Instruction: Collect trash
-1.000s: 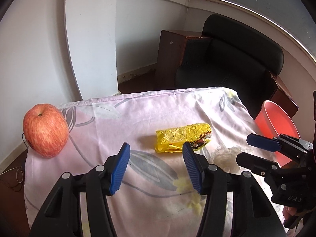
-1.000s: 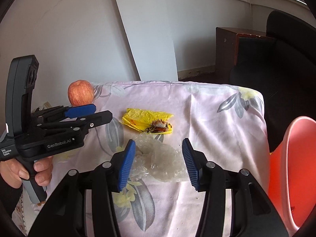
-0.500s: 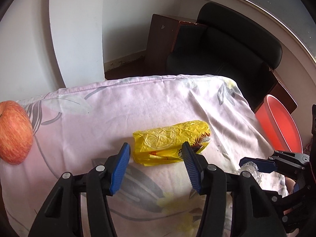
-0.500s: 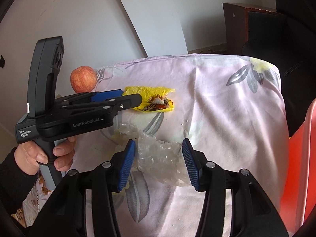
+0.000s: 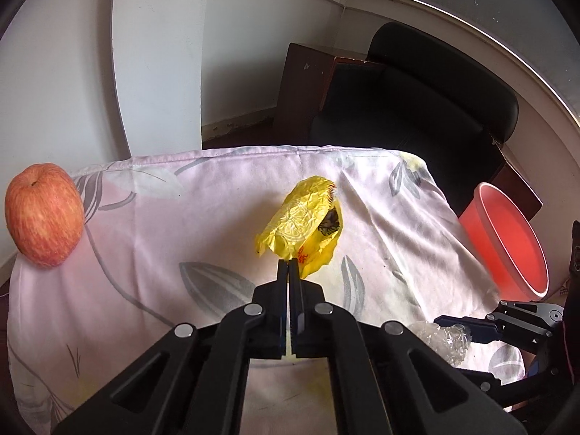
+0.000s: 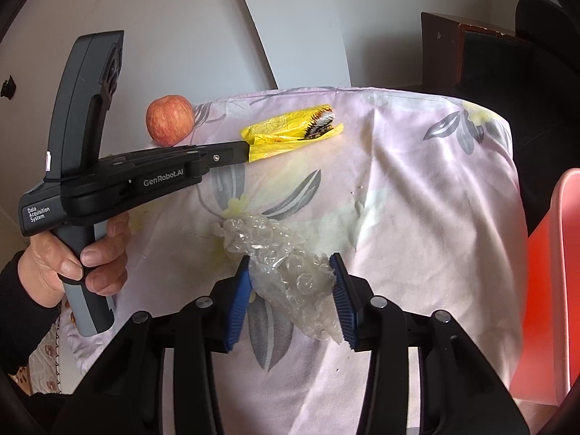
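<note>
A crumpled yellow snack wrapper (image 5: 304,217) stands lifted off the floral cloth, and my left gripper (image 5: 289,266) is shut on its lower edge. The right wrist view shows the same grip from the side, the black fingertips (image 6: 243,149) pinching the wrapper (image 6: 286,134). Crumpled clear plastic (image 6: 290,279) lies between the blue pads of my right gripper (image 6: 290,258). Its jaws are closing and both pads touch the plastic's sides. The left wrist view shows the right gripper (image 5: 457,322) low at the right, with the plastic (image 5: 442,337).
A red apple (image 5: 43,214) sits at the cloth's far left corner. A red plastic bin (image 5: 507,232) stands off the table's right edge. Behind the table (image 5: 163,210) are a black chair (image 5: 417,108) and a brown cabinet (image 5: 301,83). A hand (image 6: 90,250) holds the left gripper's handle.
My left gripper went from wide open to shut on the yellow wrapper, which tipped up off the cloth. My right gripper came down around the clear plastic and its jaws narrowed.
</note>
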{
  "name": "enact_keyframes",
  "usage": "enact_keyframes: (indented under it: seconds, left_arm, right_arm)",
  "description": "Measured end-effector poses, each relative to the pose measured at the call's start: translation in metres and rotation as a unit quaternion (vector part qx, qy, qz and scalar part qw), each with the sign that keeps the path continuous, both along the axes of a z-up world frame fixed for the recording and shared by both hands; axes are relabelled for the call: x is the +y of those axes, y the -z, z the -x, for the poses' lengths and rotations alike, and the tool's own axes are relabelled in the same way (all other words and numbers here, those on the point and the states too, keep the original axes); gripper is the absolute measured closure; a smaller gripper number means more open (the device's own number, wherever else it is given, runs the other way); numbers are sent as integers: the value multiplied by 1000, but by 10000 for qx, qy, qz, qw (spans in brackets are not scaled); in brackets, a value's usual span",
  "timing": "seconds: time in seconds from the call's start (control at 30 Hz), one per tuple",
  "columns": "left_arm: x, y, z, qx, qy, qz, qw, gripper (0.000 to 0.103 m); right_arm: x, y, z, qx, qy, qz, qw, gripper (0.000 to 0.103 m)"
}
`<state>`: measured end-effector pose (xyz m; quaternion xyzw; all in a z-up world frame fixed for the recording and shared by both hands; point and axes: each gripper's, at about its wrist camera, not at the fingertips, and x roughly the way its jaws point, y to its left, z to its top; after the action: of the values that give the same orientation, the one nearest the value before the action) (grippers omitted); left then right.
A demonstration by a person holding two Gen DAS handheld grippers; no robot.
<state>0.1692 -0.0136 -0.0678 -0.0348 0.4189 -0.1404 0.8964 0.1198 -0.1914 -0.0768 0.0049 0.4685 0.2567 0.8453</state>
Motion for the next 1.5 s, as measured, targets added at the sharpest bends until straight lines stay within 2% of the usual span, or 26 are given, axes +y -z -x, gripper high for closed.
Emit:
enact_keyframes:
  seconds: [0.23,0.47,0.67,0.77,0.93,1.07,1.2,1.27,1.3,1.33,1.5]
  left_arm:
    - [10,-22,44,-189,-283,202,9992,103]
    - [6,-24,98,-112,-318,10,9994,103]
    - [11,-10,134,178,-492,-39,9986,103]
    - [16,1,145,318,-607,-13,9976,103]
    - [16,17,158,521,-610,71,9968,103]
    - [18,20,163,510,-613,75,9968,101]
    - [20,20,166,465,-598,29,9971,94]
    - [20,20,167,432,-531,32,9977,79]
    - [19,19,168,411,-514,22,9978,64]
    - [19,19,169,401,-522,-12,9978,56]
    - [19,19,171,426,-514,80,9977,51]
  right_arm:
    - [-4,-12,26,-128,335,-63,9993,62]
    - [-14,-23,57,-225,968,19,9951,62]
    - [-14,-18,80,-201,1330,56,9909,62]
    - [-9,-14,92,-265,1308,282,9907,62]
    - [-6,-6,101,-105,1321,385,9904,62]
    - [-3,-5,103,-102,1378,459,9893,62]
    - [-4,1,99,76,1514,483,9873,59]
    - [-5,6,96,216,1591,500,9858,58]
    - [-5,7,96,237,1609,518,9853,58]
    - [-4,7,97,241,1599,503,9856,58]
    - [-6,8,100,278,1534,400,9870,58]
